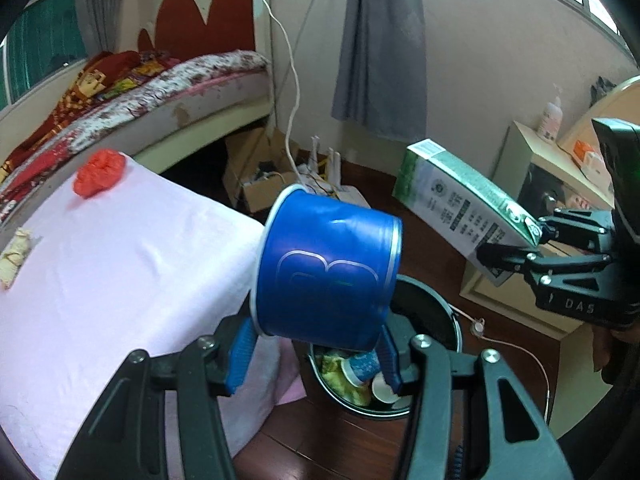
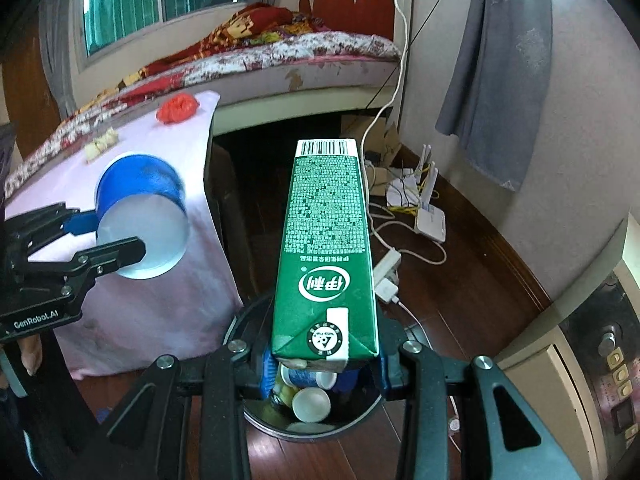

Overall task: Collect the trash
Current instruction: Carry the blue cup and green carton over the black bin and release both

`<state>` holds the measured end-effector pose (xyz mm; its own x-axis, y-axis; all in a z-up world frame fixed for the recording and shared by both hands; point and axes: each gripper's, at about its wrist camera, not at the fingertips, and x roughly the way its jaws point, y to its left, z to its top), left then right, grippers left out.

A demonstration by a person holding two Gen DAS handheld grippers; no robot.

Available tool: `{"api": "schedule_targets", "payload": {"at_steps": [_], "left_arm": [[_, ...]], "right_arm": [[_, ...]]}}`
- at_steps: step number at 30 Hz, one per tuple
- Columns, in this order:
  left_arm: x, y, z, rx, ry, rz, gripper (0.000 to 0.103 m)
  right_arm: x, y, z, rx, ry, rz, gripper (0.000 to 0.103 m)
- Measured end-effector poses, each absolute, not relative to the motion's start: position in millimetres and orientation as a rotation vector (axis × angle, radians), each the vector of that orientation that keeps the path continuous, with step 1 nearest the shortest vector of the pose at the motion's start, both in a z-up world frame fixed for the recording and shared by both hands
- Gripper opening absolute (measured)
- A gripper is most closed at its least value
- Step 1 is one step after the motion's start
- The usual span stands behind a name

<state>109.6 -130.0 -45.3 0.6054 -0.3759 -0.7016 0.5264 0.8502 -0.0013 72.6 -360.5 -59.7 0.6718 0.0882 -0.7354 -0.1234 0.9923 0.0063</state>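
My left gripper [image 1: 316, 360] is shut on a blue paper bowl [image 1: 326, 268], held tilted above the round black trash bin [image 1: 448, 320]. It also shows in the right wrist view [image 2: 142, 216], open side toward that camera. My right gripper [image 2: 324, 364] is shut on a green milk carton [image 2: 326, 248], held over the bin [image 2: 260, 420]; the carton shows in the left wrist view [image 1: 460, 200] too. The bin holds paper cups [image 2: 311, 404] and yellow wrappers [image 1: 340, 380]. A red crumpled bag [image 1: 100, 172] and a beige crumpled paper [image 1: 16, 256] lie on the pink-covered table [image 1: 120, 264].
A bed [image 2: 280, 60] stands behind the table. Cardboard boxes [image 1: 260, 176], a white router [image 2: 430, 216], a power strip and cables lie on the wooden floor. A cream cabinet [image 1: 532, 168] with a bottle stands at the right. A grey curtain [image 1: 380, 48] hangs on the wall.
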Motion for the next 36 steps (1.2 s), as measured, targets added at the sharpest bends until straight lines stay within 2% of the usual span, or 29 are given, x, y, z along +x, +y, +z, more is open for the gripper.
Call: {"api": "schedule_targets", "payload": {"at_steps": [20, 22, 23, 24, 25, 26, 36], "left_arm": [[122.7, -159.0, -128.4, 0.234, 0.997, -0.659, 0.054], [127.0, -161.3, -136.1, 0.217, 1.031, -0.673, 0.056], [128.5, -163.2, -140.5, 0.222, 1.049, -0.672, 0.071], [128.8, -164.3, -143.9, 0.232, 1.058, -0.655, 0.092], [129.0, -163.5, -146.5, 0.234, 1.061, -0.634, 0.099], [129.3, -161.4, -147.3, 0.226, 1.060, -0.624, 0.101], [131.7, -131.3, -155.2, 0.193, 1.044, -0.443, 0.101]], "right_arm": [[73.0, -358.6, -151.5, -0.178, 1.074, 0.205, 0.040], [75.2, -357.5, -160.0, -0.180, 1.104, 0.216, 0.040], [76.5, -357.8, -165.4, -0.184, 1.122, 0.212, 0.040], [79.6, -358.8, -173.2, -0.202, 1.148, 0.177, 0.056], [83.4, -360.5, -177.6, -0.215, 1.159, 0.140, 0.095], [84.1, -363.4, -180.1, -0.226, 1.153, 0.108, 0.103], [92.6, -399.6, -175.7, -0.120, 1.129, -0.004, 0.103]]}}
